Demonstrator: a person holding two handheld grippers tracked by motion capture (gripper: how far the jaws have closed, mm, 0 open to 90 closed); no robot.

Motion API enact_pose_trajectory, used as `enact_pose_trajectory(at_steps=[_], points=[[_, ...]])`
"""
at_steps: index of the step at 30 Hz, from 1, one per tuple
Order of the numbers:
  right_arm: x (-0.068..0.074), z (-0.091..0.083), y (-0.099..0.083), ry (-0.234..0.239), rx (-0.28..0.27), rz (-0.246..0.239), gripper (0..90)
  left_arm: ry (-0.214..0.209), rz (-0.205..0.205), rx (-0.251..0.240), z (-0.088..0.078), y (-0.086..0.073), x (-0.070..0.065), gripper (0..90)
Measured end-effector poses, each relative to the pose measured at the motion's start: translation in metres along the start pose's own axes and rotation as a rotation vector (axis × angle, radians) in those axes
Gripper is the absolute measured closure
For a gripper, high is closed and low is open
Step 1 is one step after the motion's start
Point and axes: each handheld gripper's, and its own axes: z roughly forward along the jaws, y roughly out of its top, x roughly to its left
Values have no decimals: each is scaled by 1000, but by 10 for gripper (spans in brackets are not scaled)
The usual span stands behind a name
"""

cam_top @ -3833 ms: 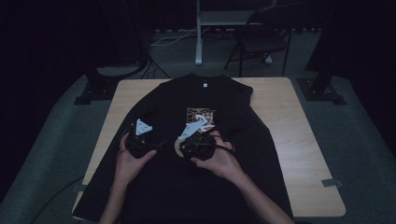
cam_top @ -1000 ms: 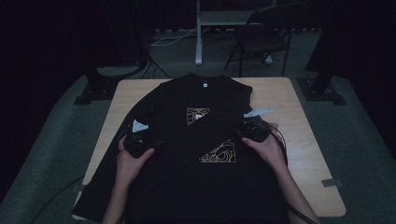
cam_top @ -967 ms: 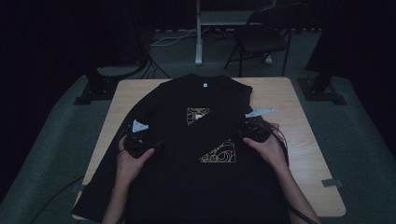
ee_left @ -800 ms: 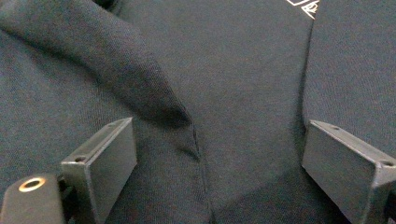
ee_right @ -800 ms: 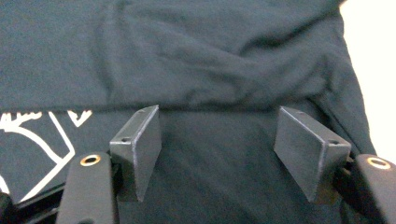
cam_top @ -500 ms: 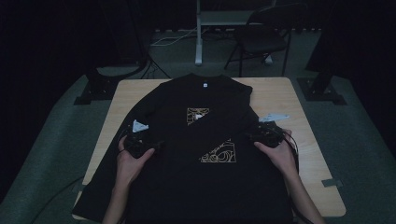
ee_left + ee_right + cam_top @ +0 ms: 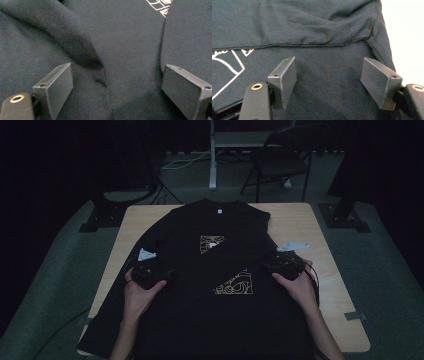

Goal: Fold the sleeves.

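While both hand-held grippers (image 7: 150, 276) (image 7: 282, 266) are gaping empty over it, the black shirt (image 7: 220, 285) is lying part-folded, gold print (image 7: 234, 284) showing.

Dim room, cropped shirt, print half hidden

In the high view the black shirt (image 7: 220, 285) runs off the bottom edge, its hem unseen. A fold covers part of the gold print (image 7: 234, 284). The chair (image 7: 280, 162) behind the table (image 7: 320, 227) fades into darkness, cut by the top edge.
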Motion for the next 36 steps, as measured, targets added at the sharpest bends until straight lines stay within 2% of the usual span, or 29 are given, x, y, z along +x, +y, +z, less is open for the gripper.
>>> enact_pose_trajectory(at_steps=[5, 15, 17, 18, 20, 28, 36], points=[[0, 0, 0, 2, 0, 1, 288, 1, 0, 1, 0, 0, 0, 116], [-1, 0, 0, 8, 0, 3, 281, 29, 17, 13, 1, 1, -3, 122], [-1, 0, 0, 10, -1, 5, 279, 35, 25, 8, 0, 1, -4, 150], [-1, 0, 0, 11, -1, 6, 278, 25, 22, 4, -1, 2, -4, 165], [-1, 0, 0, 10, -1, 4, 277, 1, 19, -7, -3, 3, -5, 165], [-1, 0, 0, 9, 0, 1, 276, 19, 53, -38, -20, 15, -12, 165], [-2, 0, 0, 20, -4, 13, 273, 37, 41, -50, -37, 20, -4, 165]])
